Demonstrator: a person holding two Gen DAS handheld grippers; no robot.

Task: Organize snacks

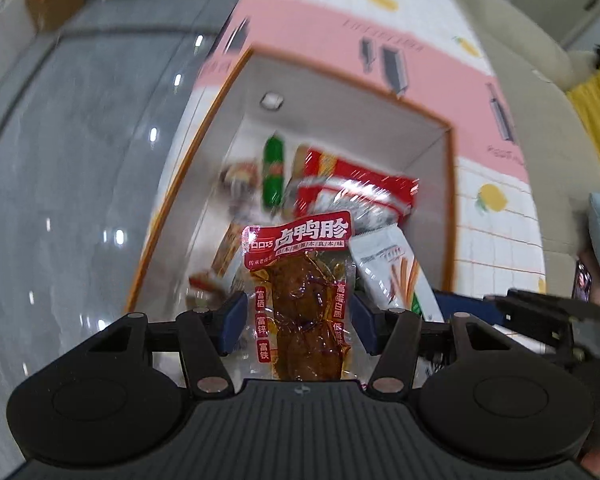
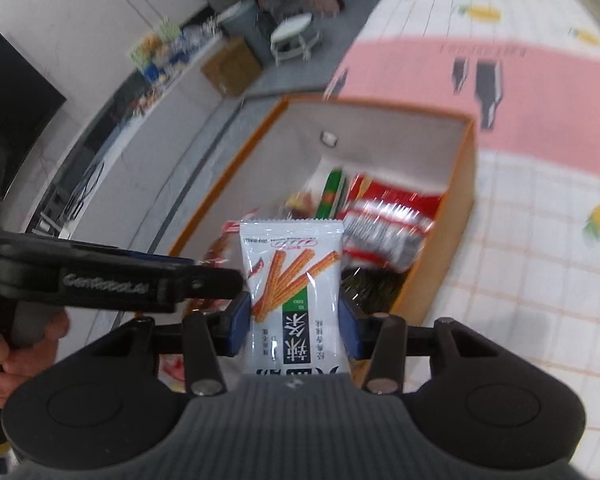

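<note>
Apparently, both snack packets (image 1: 300,300) between jaws

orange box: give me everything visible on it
The orange box is an open-topped rectangular bin, orange outside and along the rim, pale grey inside, with a small metal fitting on the far inner wall. It looks stiff, like fabric over board. It sits on the patterned cloth and holds several snack packs, piled loosely.

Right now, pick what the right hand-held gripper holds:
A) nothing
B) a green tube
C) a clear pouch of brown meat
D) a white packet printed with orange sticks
D: the right hand-held gripper grips the white packet above the box.
</note>
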